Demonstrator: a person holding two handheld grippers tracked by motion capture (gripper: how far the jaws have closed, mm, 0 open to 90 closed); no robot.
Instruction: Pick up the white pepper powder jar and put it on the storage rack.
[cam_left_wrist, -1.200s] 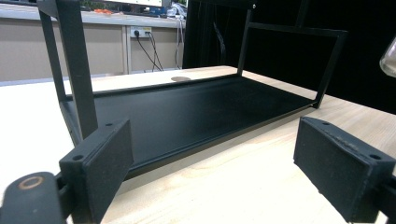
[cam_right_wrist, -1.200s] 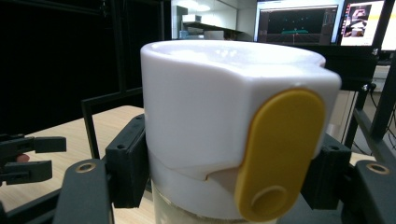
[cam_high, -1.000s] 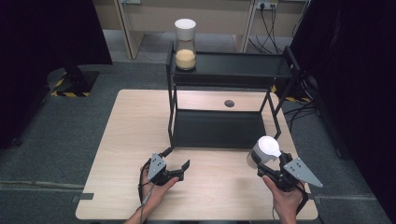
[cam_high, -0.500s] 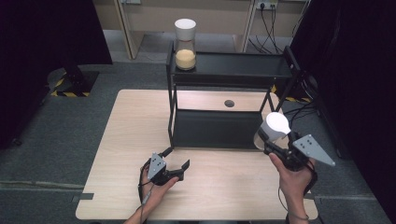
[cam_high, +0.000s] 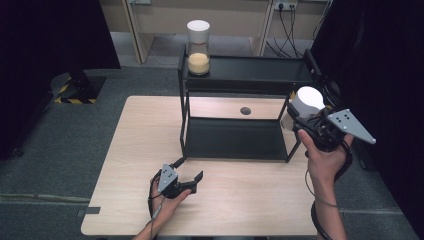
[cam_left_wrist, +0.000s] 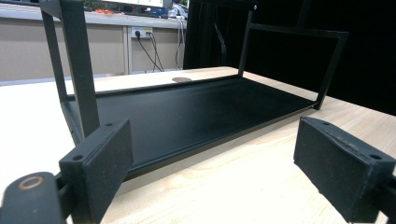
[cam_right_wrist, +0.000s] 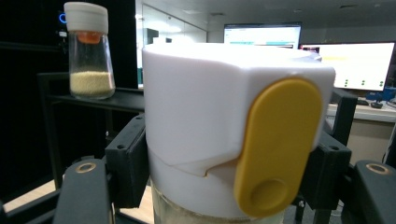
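Since the earlier frames the right gripper (cam_high: 300, 121) has risen from the near edge of the tabletop (cam_high: 135, 150) and travelled toward the right end of the black rack (cam_high: 245, 75), carrying a jar (cam_high: 306, 102) with it; the left gripper (cam_high: 186, 175) has stayed where it was.

At the left, the left gripper rests on the tabletop just in front of the rack, held in the person's left hand (cam_high: 167, 197). Its jaws stand wide apart with nothing between them, and its own view looks across the rack's lower shelf (cam_left_wrist: 196, 112).

On the left end of the rack's top shelf stands a second jar (cam_high: 198, 47), white-capped and part full of yellow grains.

At the right, the right gripper is held up in the air beside the rack's right end, about level with the top shelf. Its jaws are closed on the jar just below its white cap (cam_right_wrist: 224, 107), which bears a yellow flip tab (cam_right_wrist: 275, 149). The jar stands upright.
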